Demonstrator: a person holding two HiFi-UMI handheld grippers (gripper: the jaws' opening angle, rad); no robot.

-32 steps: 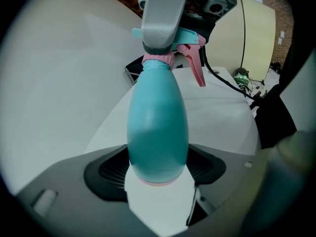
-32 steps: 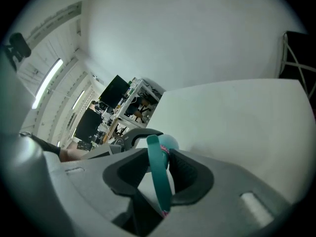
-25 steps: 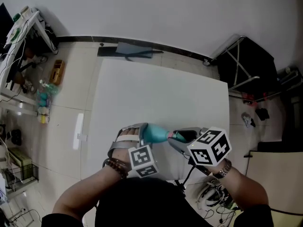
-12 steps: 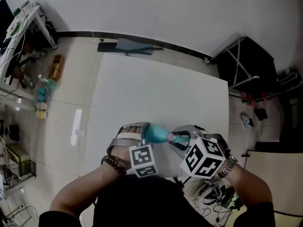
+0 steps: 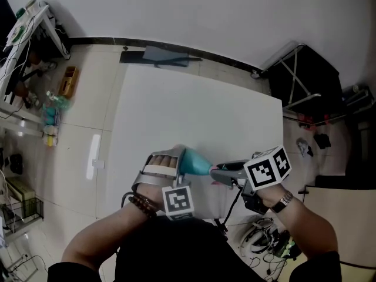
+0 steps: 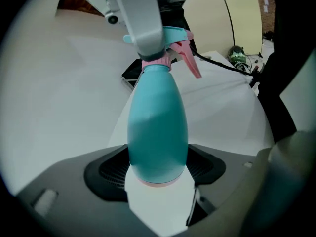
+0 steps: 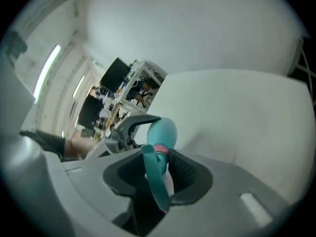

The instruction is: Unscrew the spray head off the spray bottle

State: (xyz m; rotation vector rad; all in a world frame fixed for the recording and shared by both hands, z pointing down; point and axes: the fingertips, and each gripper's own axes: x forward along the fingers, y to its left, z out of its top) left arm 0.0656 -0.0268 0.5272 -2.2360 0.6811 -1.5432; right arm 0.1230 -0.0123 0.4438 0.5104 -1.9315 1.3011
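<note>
The white desk (image 5: 194, 110) is the reference here. Over its near edge the teal spray bottle (image 6: 157, 127) is held lying roughly level. The left hand-held gripper (image 5: 176, 163) is clamped on the bottle's fat base, probably to keep the body from turning. The right hand-held gripper (image 5: 223, 172), over the same edge, is clenched on the spray head (image 7: 157, 179), apparently to twist it. Whether the pink collar (image 6: 157, 62) has loosened cannot be made out, since the right jaws cover part of it.
</note>
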